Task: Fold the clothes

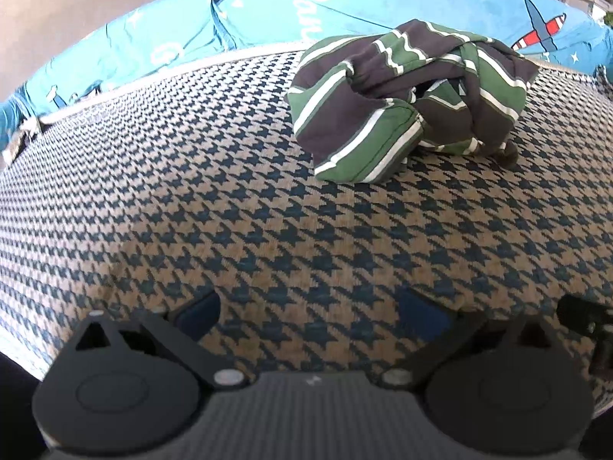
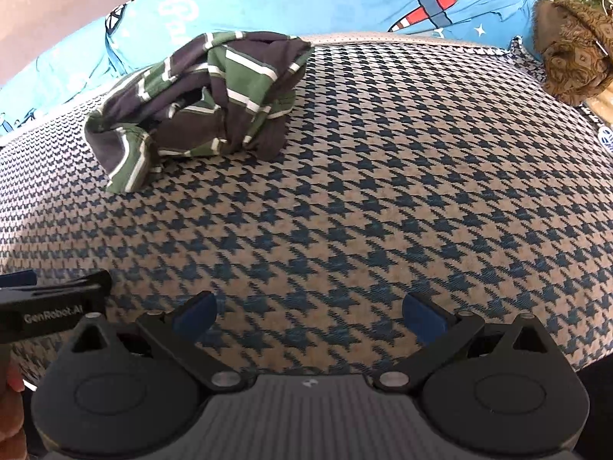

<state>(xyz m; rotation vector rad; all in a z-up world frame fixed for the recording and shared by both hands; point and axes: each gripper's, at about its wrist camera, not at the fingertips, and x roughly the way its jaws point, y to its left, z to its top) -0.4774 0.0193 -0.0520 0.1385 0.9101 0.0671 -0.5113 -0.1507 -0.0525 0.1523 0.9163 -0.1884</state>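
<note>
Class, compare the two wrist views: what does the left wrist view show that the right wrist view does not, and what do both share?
Only the left wrist view shows the metal clasp at the cover's left edge and the right tongs' black body at its right margin. Only the right wrist view shows the brown patterned cloth with a plant at far right, the left tongs labelled GenRobot.AI, and part of a hand. Both share the crumpled green striped garment, the houndstooth cover, the blue airplane-print sheet, and open, empty tongs.

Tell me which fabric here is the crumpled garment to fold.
The green, brown and white striped garment, bunched in a heap. The houndstooth cover and blue airplane-print sheet lie spread flat.
</note>
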